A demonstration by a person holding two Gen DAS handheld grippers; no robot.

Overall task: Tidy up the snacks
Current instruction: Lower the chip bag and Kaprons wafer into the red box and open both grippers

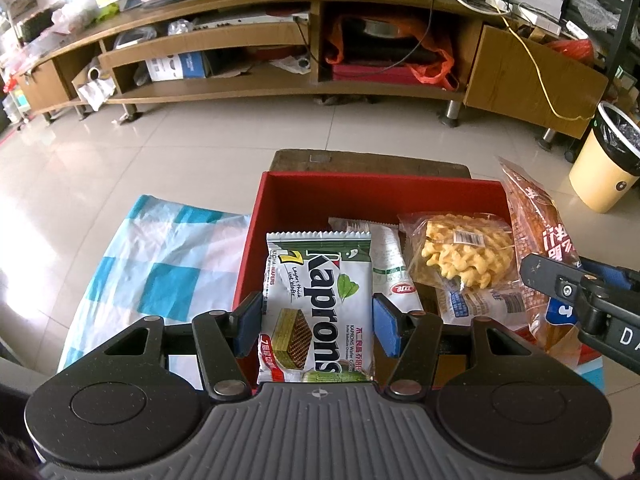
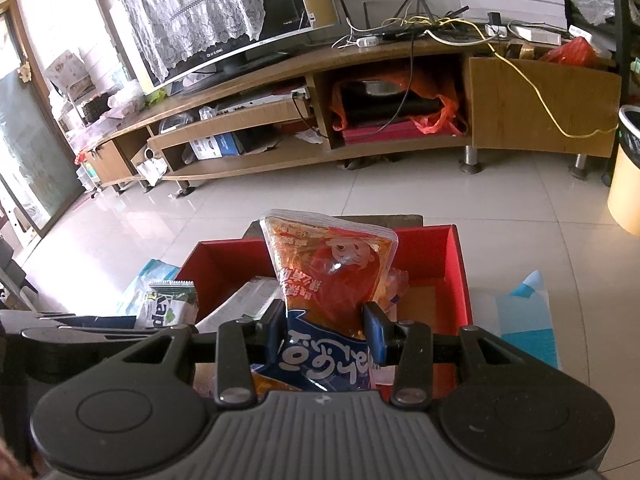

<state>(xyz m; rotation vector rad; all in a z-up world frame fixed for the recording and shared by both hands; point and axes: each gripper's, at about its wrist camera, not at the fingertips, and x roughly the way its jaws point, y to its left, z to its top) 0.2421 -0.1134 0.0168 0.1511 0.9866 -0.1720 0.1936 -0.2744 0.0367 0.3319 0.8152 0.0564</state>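
My left gripper (image 1: 318, 322) is shut on a white and green Kaprons wafer pack (image 1: 318, 300), held over the left part of the red box (image 1: 376, 190). The pack also shows in the right wrist view (image 2: 168, 308). My right gripper (image 2: 326, 334) is shut on an orange and blue snack bag (image 2: 328, 280), held upright over the red box (image 2: 456, 264). That bag shows at the right of the left wrist view (image 1: 540, 248). In the box lie a clear bag of yellow crisps (image 1: 464, 256) and a white packet (image 1: 390, 260).
The box rests on a blue and white checked cloth (image 1: 160, 264) over a low table. A tiled floor lies beyond, with a long wooden TV stand (image 1: 280, 40) at the back. A yellow waste bin (image 1: 608, 160) stands at the right.
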